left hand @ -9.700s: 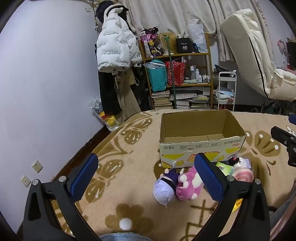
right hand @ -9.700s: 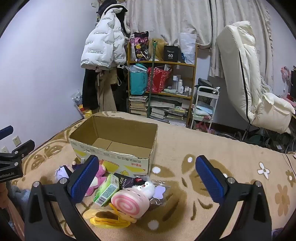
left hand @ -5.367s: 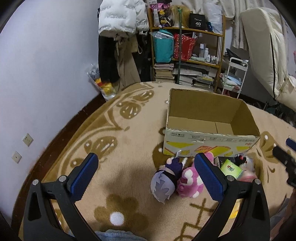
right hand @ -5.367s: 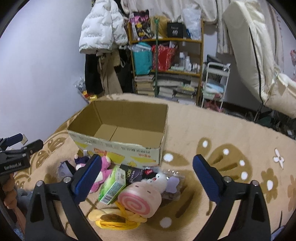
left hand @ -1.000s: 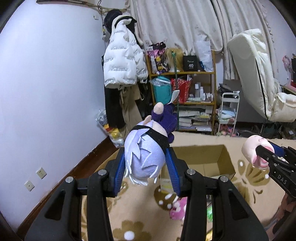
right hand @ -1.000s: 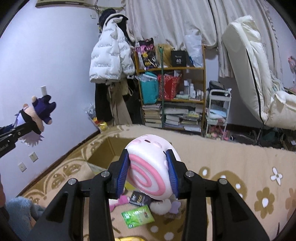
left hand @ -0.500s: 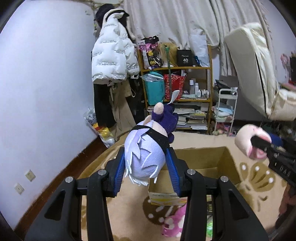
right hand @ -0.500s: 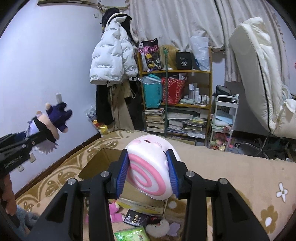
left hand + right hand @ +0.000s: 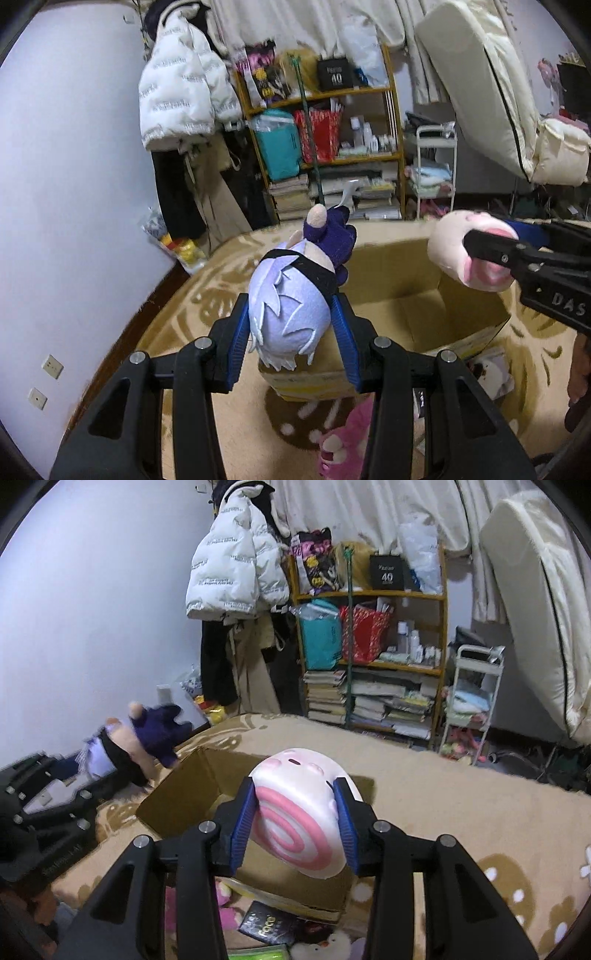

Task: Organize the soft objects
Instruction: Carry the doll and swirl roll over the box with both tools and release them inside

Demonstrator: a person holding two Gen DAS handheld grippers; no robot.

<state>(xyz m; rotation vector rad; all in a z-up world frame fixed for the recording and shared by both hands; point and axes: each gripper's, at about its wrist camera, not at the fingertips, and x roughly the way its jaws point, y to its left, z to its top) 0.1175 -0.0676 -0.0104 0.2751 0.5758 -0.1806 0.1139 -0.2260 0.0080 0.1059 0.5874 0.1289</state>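
Observation:
My left gripper (image 9: 291, 326) is shut on a lavender-haired plush doll (image 9: 291, 310) in purple clothes, held above the near left corner of an open cardboard box (image 9: 476, 325). My right gripper (image 9: 295, 823) is shut on a pink-and-white swirl roll plush (image 9: 301, 823), held over the box (image 9: 177, 801). The roll plush also shows at the right of the left wrist view (image 9: 461, 251). The doll shows at the left of the right wrist view (image 9: 140, 738). A pink plush (image 9: 343, 443) lies on the bed in front of the box.
Small packets (image 9: 266, 926) and a white plush (image 9: 317, 949) lie on the beige patterned blanket (image 9: 461, 812) before the box. Behind stand a cluttered shelf (image 9: 369, 646), a hanging white puffer jacket (image 9: 229, 561), a white cart (image 9: 472, 694) and a cream recliner (image 9: 535, 609).
Both grippers have moved forward and down towards the box with their plush toys still held. The doll and the roll plush are now closer together over the box.

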